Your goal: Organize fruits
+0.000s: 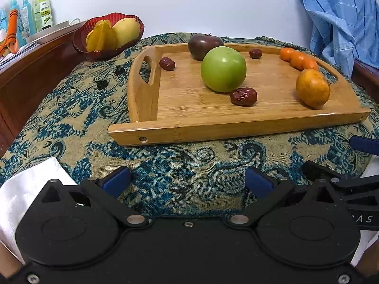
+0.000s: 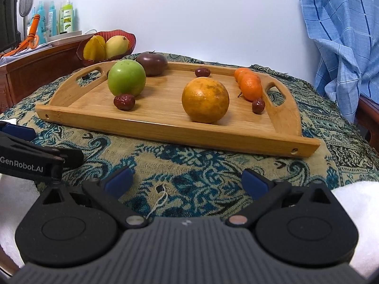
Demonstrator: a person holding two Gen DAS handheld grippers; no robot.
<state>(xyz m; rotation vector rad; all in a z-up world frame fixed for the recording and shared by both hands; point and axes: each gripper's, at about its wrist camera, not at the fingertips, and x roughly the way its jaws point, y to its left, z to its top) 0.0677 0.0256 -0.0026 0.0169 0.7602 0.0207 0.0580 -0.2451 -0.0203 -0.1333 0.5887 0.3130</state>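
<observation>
Right now both hand-held grippers hang low over the patterned cloth (image 1: pixel 78 108) on the tabletop, short of the tray (image 1: pixel 236 127). The left hand-held gripper (image 1: pixel 188 182) has its blue fingers spread wide with nothing between them; the right hand-held gripper (image 2: pixel 187 181) is just as wide and just as empty, and the two sit side by side, each showing at the edge of the other's view.

On the tray, seen from the left wrist, the green apple (image 1: pixel 223 69) stands near the middle. A date (image 1: pixel 244 96) lies just beside it at about 5 o'clock, close enough that I cannot tell if they touch. The dark tomato (image 1: pixel 201 45) sits behind the apple at 11 o'clock, against the far rim. Another date (image 1: pixel 167 64) lies off at 9 o'clock near the handle, and a third (image 1: pixel 255 53) at 1 o'clock by the far rim. The orange (image 1: pixel 312 87) rests at 3 o'clock, with a row of tangerines (image 1: pixel 298 59) running back from it along the right handle.

Past the tray's far left corner, at 10 o'clock, a red bowl (image 1: pixel 81 43) holds a starfruit (image 1: pixel 101 36) and a mango (image 1: pixel 126 30). From the right wrist one more date (image 2: pixel 258 106) shows beside the nearest tangerine.
</observation>
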